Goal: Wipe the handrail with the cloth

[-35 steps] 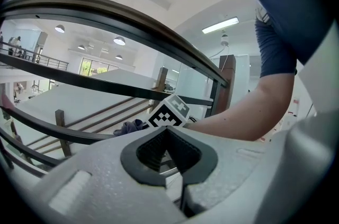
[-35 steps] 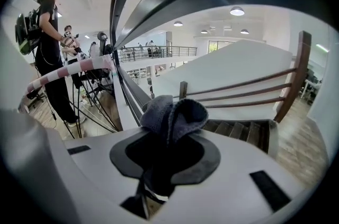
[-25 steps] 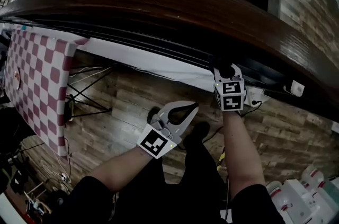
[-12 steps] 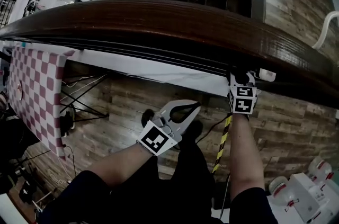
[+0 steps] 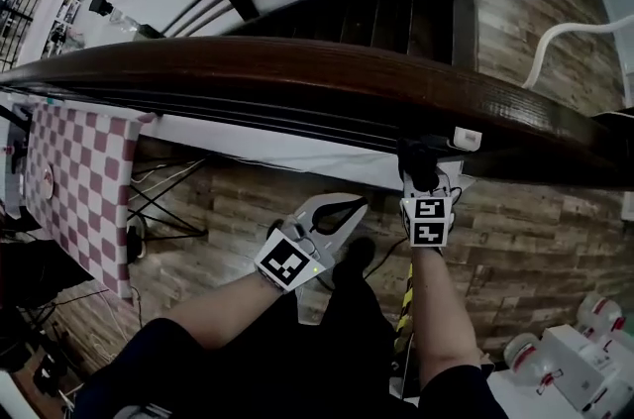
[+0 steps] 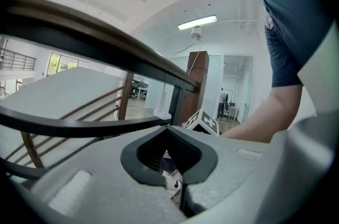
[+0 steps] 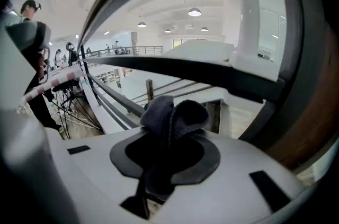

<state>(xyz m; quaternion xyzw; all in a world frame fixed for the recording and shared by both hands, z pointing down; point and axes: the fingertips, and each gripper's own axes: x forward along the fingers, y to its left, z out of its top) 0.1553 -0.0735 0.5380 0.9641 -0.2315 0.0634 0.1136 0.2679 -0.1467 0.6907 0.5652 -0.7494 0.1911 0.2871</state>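
The dark brown wooden handrail (image 5: pixel 297 75) curves across the head view from left to right. My right gripper (image 5: pixel 420 171) is shut on a dark grey cloth (image 5: pixel 416 155) and holds it against the rail's near lower edge, just left of a small white tag (image 5: pixel 466 139). In the right gripper view the cloth (image 7: pixel 172 117) bunches out between the jaws, with the brown rail (image 7: pixel 318 106) close on the right. My left gripper (image 5: pixel 337 209) hangs below the rail over the floor, shut with nothing in it. In its own view the left gripper (image 6: pixel 169 135) points up at the handrail (image 6: pixel 79 32).
A red-and-white checked table (image 5: pixel 79 169) stands at the left, with cables on the wooden floor (image 5: pixel 228 199) beside it. White equipment (image 5: pixel 575 353) sits at the bottom right. Yellow-black tape (image 5: pixel 406 303) runs on the floor. Dark stairs (image 5: pixel 396 6) drop away beyond the rail.
My right gripper has slid the cloth rightward along the rail, closer to the white tag. The left gripper has stayed shut in about the same place.
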